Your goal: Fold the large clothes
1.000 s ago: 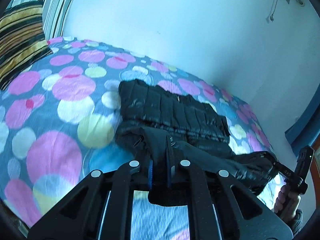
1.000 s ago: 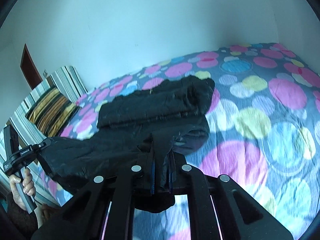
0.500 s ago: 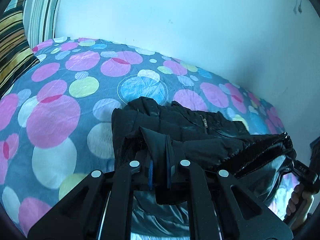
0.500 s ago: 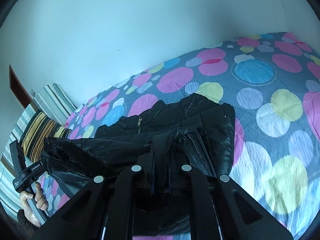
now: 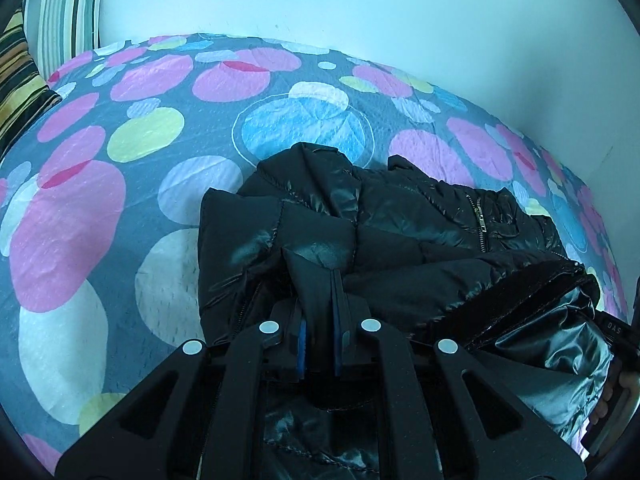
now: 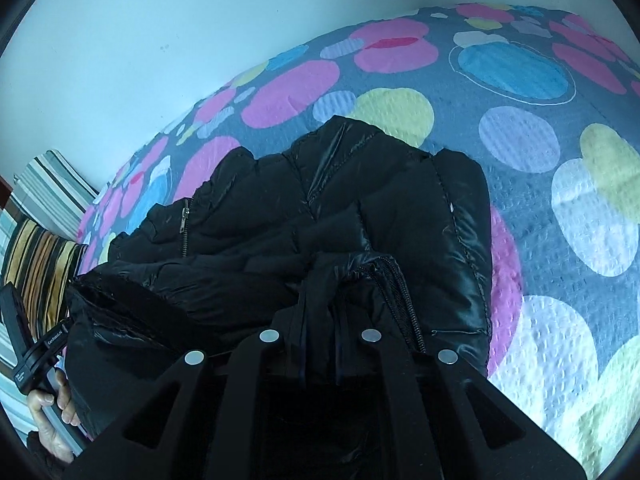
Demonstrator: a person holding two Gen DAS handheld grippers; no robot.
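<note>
**Both grippers clamp the black jacket over the bed**

While the left wrist view looks down along its own fingers, the left gripper (image 5: 320, 320) has them drawn narrow on a fold of the black jacket (image 5: 384, 232), the cloth pinched between the blue pads. The rest of the jacket lies ahead of the fingers and to their right on the spotted bedspread (image 5: 120, 200), its zipper (image 5: 480, 224) showing to the right. At the far right edge the right gripper (image 5: 618, 332) meets the jacket's shiny hem. A striped pillow (image 5: 24, 80) sits far left of the fingers.

In the right wrist view, the right gripper (image 6: 320, 320) likewise has its fingers closed on a bunched fold of jacket (image 6: 360, 208), beside an open zipper track (image 6: 404, 304). The jacket spreads ahead and leftward over the bedspread (image 6: 560, 200). At lower left, the left hand (image 6: 52, 404) holds the left gripper (image 6: 36, 352) against the jacket's edge.
</note>
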